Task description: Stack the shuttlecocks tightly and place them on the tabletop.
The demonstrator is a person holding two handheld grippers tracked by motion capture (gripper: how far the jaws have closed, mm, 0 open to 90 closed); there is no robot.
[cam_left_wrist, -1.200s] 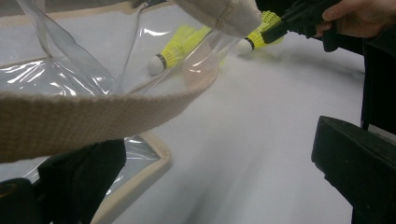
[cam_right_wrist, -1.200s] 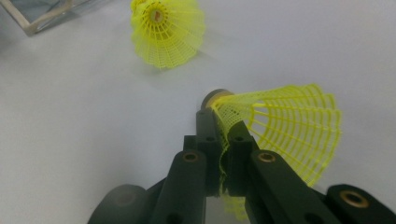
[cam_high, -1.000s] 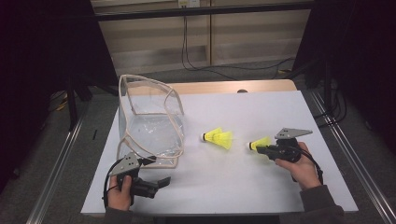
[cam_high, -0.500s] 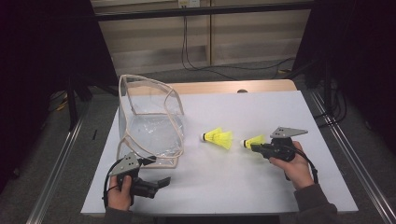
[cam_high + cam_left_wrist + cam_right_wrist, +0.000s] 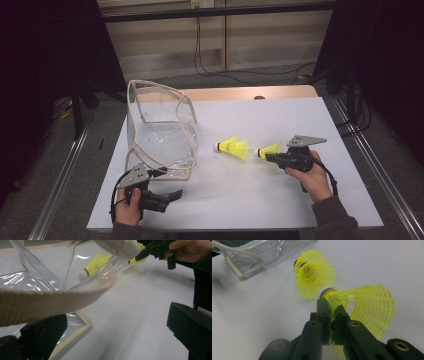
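Closely Held: One Shuttlecock Pinched, One Lying Free

The right gripper view shows the right gripper (image 5: 331,322) with its jaws nipped onto the yellow mesh skirt of the held shuttlecock (image 5: 362,307); the high view gives just the pairing. The second shuttlecock (image 5: 233,147) lies between that one and the clear bag (image 5: 160,132), apart from both. The left gripper (image 5: 172,195), jaws spread wide and holding nothing, sits just beside the bag's near corner. Bare table (image 5: 280,200) lies right of the bag.
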